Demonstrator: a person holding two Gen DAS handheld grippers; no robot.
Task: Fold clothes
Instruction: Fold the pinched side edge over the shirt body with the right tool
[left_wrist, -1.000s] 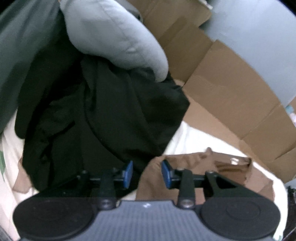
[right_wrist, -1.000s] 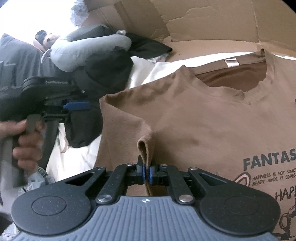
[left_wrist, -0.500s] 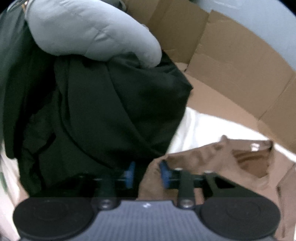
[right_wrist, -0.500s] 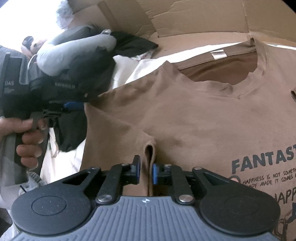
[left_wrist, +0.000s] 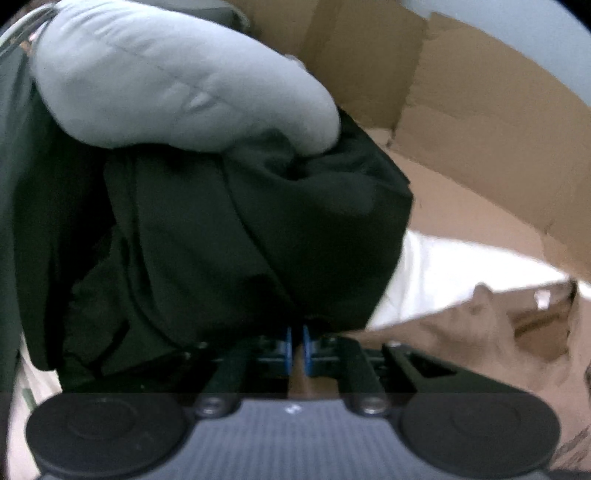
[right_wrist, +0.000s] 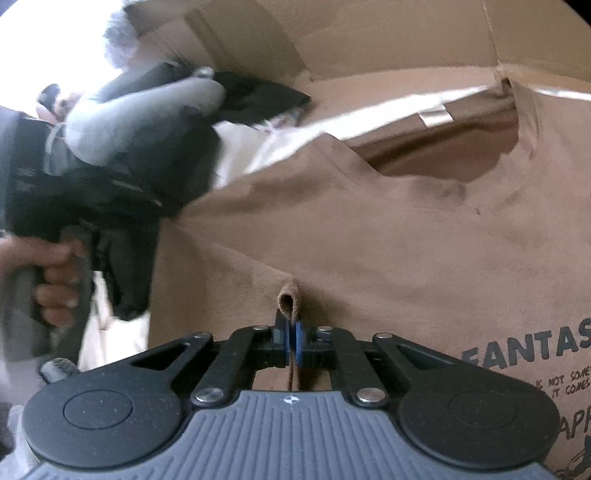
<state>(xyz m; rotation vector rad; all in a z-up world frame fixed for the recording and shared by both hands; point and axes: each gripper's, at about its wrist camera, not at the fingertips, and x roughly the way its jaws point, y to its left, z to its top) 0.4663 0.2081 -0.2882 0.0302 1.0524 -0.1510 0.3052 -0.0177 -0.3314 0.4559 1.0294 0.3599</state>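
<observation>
Here, right gripper pinches a raised fold of the brown T-shirt. Left gripper, jaws just drawn nearly together, nips brown cloth at the shirt's edge beside a black garment. Shirt lies spread on white bedding, cardboard behind. Likely light, limp, bunches easily; shoulder seam and hem give surer holds.

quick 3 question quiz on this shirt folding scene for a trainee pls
1. True or false: the right gripper is shut on a pinch of the brown t-shirt.
2. What lies on the black clothes in the left wrist view? A) grey pillow B) red towel C) shoe
3. Fill in: the wall behind the t-shirt is made of ____.

Key: 1 true; 2 A, the grey pillow; 3 cardboard.
</observation>
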